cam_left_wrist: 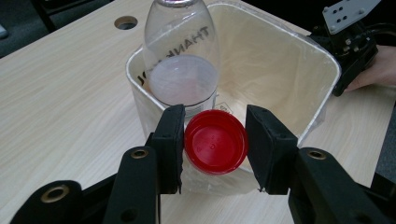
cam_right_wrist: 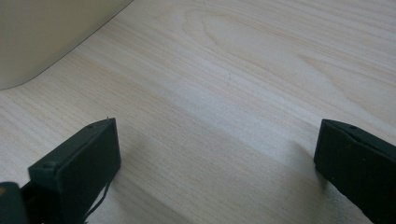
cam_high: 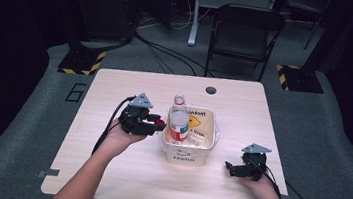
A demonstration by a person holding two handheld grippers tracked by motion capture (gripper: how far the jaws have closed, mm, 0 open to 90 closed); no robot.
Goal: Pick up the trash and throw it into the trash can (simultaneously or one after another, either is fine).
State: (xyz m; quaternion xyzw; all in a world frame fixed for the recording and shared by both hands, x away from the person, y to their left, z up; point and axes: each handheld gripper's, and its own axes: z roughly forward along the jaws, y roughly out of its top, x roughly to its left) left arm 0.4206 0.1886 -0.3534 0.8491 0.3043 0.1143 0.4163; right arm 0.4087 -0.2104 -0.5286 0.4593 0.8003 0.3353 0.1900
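A red round lid (cam_left_wrist: 215, 142) sits clamped between the black jaws of my left gripper (cam_left_wrist: 215, 140), just at the near rim of a white square bin (cam_left_wrist: 327, 74). In the high view that left gripper (cam_high: 157, 124) is at the bin's (cam_high: 185, 156) left side with the red lid (cam_high: 160, 124) at its tip. A clear plastic jar (cam_left_wrist: 180, 60) with a red label (cam_high: 178, 130) lies tilted inside the bin, its open mouth toward the far side. My right gripper (cam_high: 229, 167) rests on the table to the bin's right, jaws wide apart over bare wood (cam_right_wrist: 219, 149).
The light wooden table (cam_high: 106, 172) has a round cable hole (cam_high: 211, 90) near its far edge. A black folding chair (cam_high: 242, 34) stands beyond the table. The bin's corner (cam_right_wrist: 42, 42) shows at the upper left of the right gripper view.
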